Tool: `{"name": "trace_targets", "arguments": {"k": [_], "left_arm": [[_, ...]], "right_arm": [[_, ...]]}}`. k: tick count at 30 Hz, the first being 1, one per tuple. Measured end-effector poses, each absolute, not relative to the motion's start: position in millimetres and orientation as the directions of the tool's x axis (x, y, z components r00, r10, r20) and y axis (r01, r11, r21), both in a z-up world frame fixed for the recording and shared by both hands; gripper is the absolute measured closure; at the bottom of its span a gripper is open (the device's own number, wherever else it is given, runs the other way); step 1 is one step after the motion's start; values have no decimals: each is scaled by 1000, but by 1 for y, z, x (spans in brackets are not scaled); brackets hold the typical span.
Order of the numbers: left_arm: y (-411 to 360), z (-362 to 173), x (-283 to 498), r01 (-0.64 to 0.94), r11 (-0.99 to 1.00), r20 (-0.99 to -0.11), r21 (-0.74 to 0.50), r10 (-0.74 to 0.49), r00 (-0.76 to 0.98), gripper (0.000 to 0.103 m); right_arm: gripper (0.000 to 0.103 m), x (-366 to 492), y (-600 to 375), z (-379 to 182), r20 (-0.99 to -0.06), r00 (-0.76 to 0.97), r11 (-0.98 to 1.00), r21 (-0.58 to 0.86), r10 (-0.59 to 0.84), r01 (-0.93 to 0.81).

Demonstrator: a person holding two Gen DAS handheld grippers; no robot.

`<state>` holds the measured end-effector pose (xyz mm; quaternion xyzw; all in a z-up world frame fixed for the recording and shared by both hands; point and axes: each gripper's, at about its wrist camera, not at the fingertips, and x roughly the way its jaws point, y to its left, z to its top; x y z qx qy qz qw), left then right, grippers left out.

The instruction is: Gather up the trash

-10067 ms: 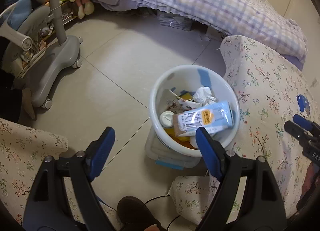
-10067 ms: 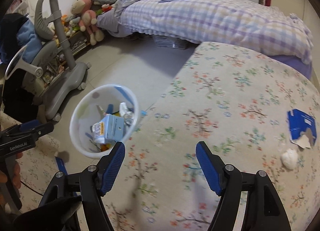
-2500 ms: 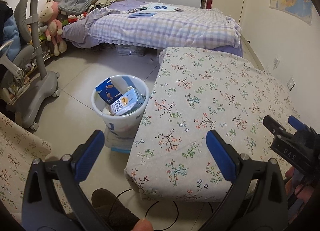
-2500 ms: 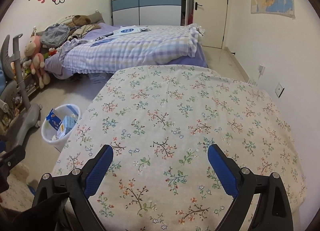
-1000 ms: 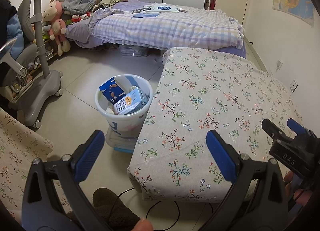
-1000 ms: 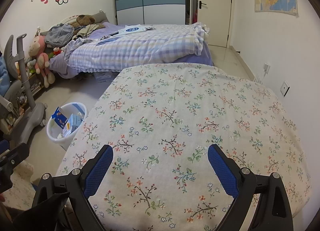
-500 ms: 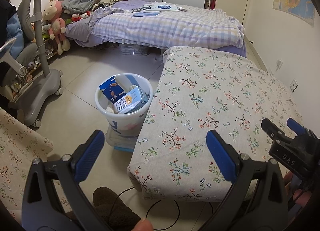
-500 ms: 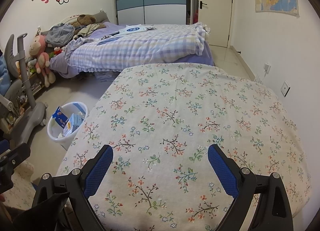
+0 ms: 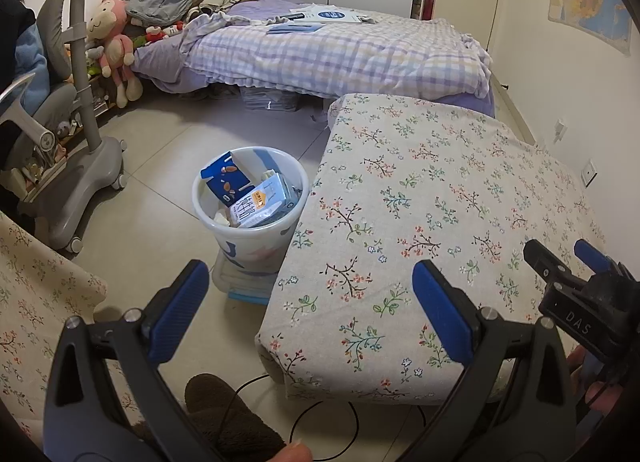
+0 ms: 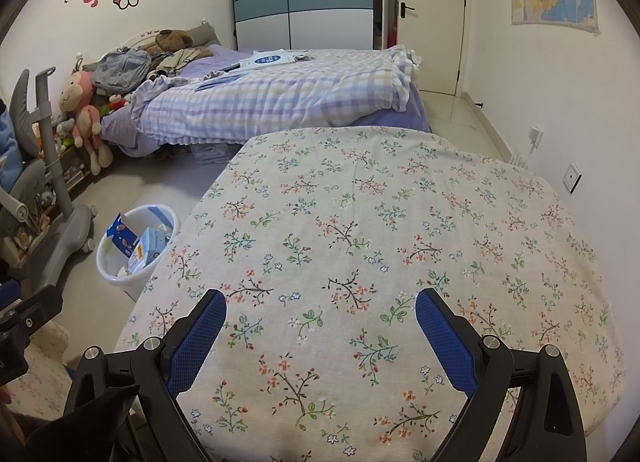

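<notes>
both tongs hang wide apart and empty here. the left gripper hovers off the near corner of the floral tablecloth, jaws spread with floor and cloth showing between them, nothing in their bite. the right gripper sits over the near middle of the same cloth, jaws just as wide, gripping nothing.

and the trash? it all sits in the white wastebasket on the tiled floor, just beside the table's left edge. a dark blue carton leans against the far-left wall of the bin, a pale blue milk carton lies tilted across the middle, its long axis running from lower left to upper right in the left wrist view, with a bit of crumpled white paper tucked under them.

from the left gripper the bin lies ahead and a touch to the left, near. from the right gripper it lies well off to the left, past the table edge. so the left hand is plainly the nearer one.

the cloth itself shows no scrap in either view, only printed sprigs. the judgement: the collecting looks finished, or nearly so; anything left to pick up is out of these views.
</notes>
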<state>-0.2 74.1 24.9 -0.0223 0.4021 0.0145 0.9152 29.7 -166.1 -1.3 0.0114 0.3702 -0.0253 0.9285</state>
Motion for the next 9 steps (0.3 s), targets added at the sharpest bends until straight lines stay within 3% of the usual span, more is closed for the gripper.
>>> {"name": "trace_targets", "arguments": {"k": [9], "left_arm": [[74,26,1,-31,998,-740,-50,-16,673,2]], "right_arm": [[6,30,-166,-1,-689,724,998,3,-39,56]]}}
